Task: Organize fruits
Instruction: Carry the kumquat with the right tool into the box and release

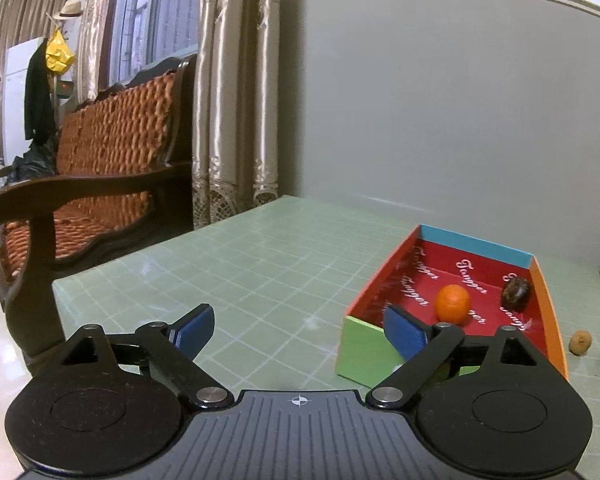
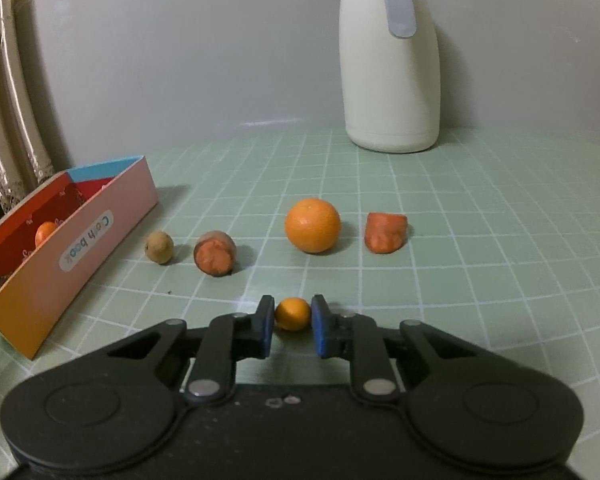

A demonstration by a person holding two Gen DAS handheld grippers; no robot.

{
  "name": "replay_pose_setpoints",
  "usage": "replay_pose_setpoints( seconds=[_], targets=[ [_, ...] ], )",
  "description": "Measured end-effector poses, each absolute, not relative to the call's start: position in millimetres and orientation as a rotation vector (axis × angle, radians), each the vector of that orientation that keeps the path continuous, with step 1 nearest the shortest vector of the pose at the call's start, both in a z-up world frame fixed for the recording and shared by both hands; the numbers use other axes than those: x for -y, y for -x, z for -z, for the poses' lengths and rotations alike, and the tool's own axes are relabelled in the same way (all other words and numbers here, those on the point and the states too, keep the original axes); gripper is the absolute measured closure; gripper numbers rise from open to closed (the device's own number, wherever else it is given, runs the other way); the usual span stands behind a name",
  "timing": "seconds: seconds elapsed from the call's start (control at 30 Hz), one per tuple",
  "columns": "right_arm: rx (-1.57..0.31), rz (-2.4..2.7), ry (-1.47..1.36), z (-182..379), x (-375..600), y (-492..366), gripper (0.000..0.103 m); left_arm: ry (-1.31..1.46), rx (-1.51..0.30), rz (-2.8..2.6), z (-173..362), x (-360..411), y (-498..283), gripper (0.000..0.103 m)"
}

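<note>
The right hand-held gripper (image 2: pixel 291 326) pinches one small orange fruit (image 2: pixel 292 313) between its blue pads just above the green worktop (image 2: pixel 480 208), while the left hand-held gripper (image 1: pixel 298 330) hangs spread wide and holds nothing beside the colourful box (image 1: pixel 362 350). Beyond the right one lie four loose pieces in a row: one brown round fruit (image 2: pixel 159 247), two reddish-orange chunks (image 2: pixel 215 253), one larger orange (image 2: pixel 312 225). In the left view, the box holds one orange fruit (image 1: pixel 453 303) and one dark fruit (image 1: pixel 516 293); one white bottle (image 2: pixel 390 68) stands at the wall.
</note>
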State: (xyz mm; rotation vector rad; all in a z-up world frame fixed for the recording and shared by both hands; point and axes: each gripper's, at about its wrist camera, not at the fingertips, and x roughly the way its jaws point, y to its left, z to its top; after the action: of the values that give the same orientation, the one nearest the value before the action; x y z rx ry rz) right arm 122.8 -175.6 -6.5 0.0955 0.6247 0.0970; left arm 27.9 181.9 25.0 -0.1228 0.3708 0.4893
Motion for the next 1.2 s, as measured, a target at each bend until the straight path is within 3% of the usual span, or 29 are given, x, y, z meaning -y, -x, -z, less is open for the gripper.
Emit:
replay_pose_setpoints(
  seconds=[0.63, 1.2],
  targets=[
    [-0.497, -0.386, -0.121, -35, 93, -106, 0.085, 0.2, -0.36, -0.585, -22, -234, 0, 0.01],
    [-0.548, -0.567, -0.041, -30, -14, -112, 0.084, 0.258, -0.343, -0.64, -19, -275, 25, 0.01]
  ],
)
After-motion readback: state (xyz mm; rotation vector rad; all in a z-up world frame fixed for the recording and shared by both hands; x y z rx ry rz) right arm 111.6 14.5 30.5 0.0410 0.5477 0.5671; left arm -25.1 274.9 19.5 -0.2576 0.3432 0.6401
